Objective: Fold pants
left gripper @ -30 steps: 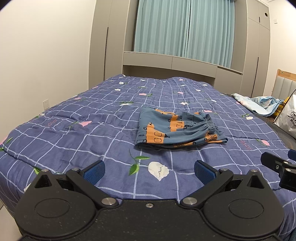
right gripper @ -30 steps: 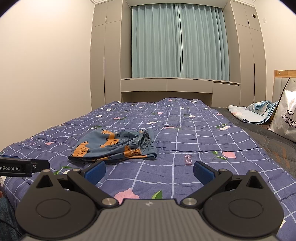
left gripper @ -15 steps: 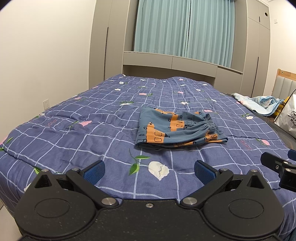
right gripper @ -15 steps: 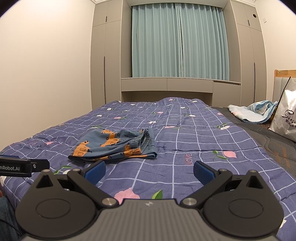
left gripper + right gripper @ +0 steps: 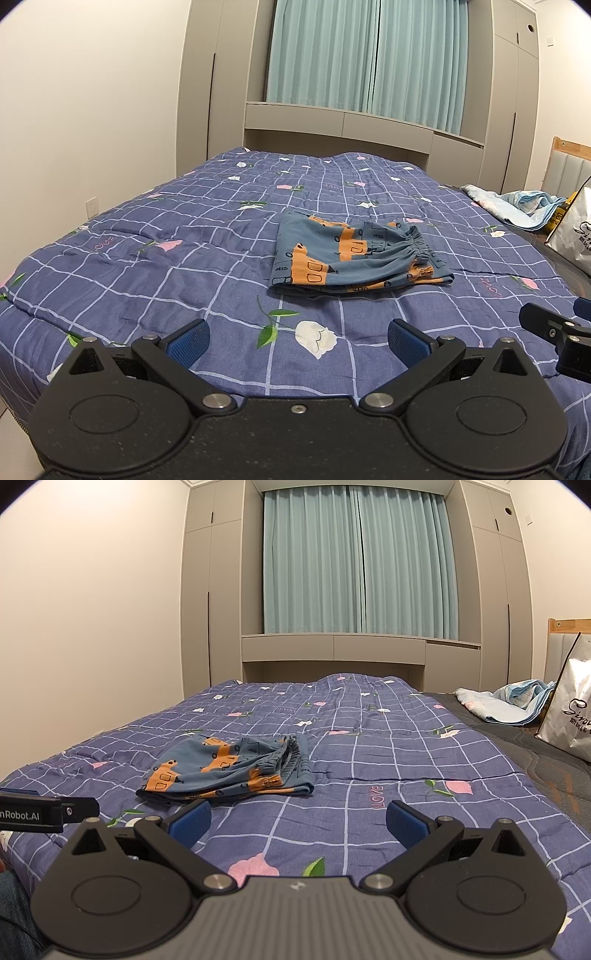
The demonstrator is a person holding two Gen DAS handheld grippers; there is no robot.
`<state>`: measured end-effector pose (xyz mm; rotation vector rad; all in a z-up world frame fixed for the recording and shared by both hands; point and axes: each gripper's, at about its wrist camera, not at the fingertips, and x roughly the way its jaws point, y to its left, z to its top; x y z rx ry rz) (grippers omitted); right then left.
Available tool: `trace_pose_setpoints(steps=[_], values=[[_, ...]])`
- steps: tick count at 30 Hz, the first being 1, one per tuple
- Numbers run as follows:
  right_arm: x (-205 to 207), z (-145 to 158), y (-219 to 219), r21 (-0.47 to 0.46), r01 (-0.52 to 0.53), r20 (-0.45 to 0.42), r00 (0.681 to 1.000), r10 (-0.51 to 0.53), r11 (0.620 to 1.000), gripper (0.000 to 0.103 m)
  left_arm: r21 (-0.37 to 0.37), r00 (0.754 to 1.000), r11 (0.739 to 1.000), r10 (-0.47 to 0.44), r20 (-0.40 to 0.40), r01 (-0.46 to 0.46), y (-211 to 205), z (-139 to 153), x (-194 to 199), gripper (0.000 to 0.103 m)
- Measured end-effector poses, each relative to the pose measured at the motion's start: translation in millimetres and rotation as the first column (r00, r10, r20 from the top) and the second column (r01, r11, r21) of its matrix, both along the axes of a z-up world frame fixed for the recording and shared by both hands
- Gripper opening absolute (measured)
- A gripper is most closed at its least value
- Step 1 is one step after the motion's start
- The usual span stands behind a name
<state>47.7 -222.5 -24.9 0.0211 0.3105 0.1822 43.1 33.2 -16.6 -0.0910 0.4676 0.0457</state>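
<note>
Small blue pants with an orange print (image 5: 354, 254) lie folded in a compact bundle on the purple checked quilt (image 5: 155, 266), elastic waistband to the right. In the right wrist view the same pants (image 5: 229, 771) sit left of centre. My left gripper (image 5: 298, 338) hovers open near the bed's front edge, well short of the pants, nothing between its blue pads. My right gripper (image 5: 298, 818) is also open and holds nothing, with the pants ahead and to its left. Each gripper shows at the edge of the other's view.
A crumpled light blue blanket (image 5: 502, 701) and a white shopping bag (image 5: 569, 712) lie at the bed's right side near a wooden headboard. Grey wardrobes and teal curtains (image 5: 358, 557) stand behind the bed. A denim-clad leg (image 5: 14, 912) shows at lower left.
</note>
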Motion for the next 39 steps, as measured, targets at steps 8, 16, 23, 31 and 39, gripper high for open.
trace_pose_setpoints(steps=[8,16,23,31,39], values=[[-0.2,-0.6,0.6,-0.001,-0.001,-0.001,1.0,0.001,1.0,0.103,0.019,0.999,0.999,0.037,-0.023,-0.037,-1.6,0.1,-1.8,0.102],[-0.2,-1.7,1.2,-0.003,-0.001,-0.004,1.0,0.001,1.0,0.103,0.023,0.999,0.999,0.034,-0.029,-0.034,-1.8,0.8,-2.1,0.102],[0.2,-1.9,1.6,-0.004,-0.003,-0.004,1.0,0.003,1.0,0.103,0.024,0.999,0.999,0.032,-0.03,-0.032,-2.4,1.1,-1.6,0.102],[0.3,-1.8,1.8,-0.004,-0.003,-0.005,1.0,0.003,1.0,0.103,0.018,0.999,1.0,0.023,-0.029,-0.023,-2.7,1.1,-2.5,0.102],[-0.4,-3.1,2.9,-0.004,-0.005,-0.006,1.0,0.005,1.0,0.103,0.017,0.999,1.0,0.02,-0.029,-0.02,-2.9,0.9,-3.0,0.102]])
